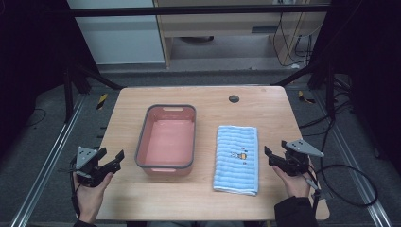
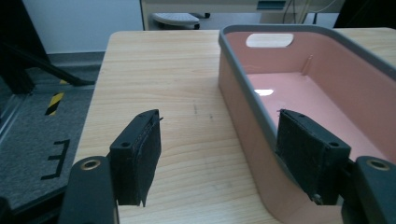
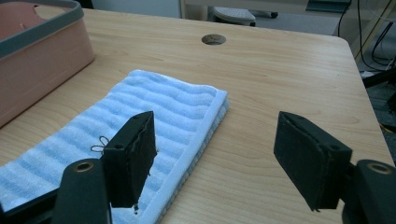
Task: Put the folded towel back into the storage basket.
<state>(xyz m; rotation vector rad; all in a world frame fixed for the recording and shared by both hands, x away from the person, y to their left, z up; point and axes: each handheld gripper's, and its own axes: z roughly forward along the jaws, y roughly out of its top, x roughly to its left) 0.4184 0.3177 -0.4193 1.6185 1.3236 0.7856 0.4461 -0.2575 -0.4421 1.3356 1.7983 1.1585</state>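
You are holding your left gripper (image 1: 109,160) over the table's left edge with its jaws spread wide and nothing between them. In the left gripper view, bare wooden table (image 2: 177,88) is lying open between and ahead of the jaws, while the right-hand jaw is sitting in front of the grey rim of the pink tub (image 2: 299,88); whether it is touching, you cannot tell.

Your right gripper (image 1: 275,158) is hovering near the table's right edge, its jaws likewise wide apart and gripping nothing. In the right gripper view, the blue striped towel (image 3: 154,116) is lying folded under and beyond the left-hand jaw, with its white hemmed edge running between the jaws; plain wood is stretching ahead of the other jaw.

You are working with one tub, one towel and two grippers. The high view is showing the tub (image 1: 166,139) and towel (image 1: 237,158) lying side by side, apart, mid-table. The right gripper view is catching a round hole (image 3: 214,39) beyond the towel.
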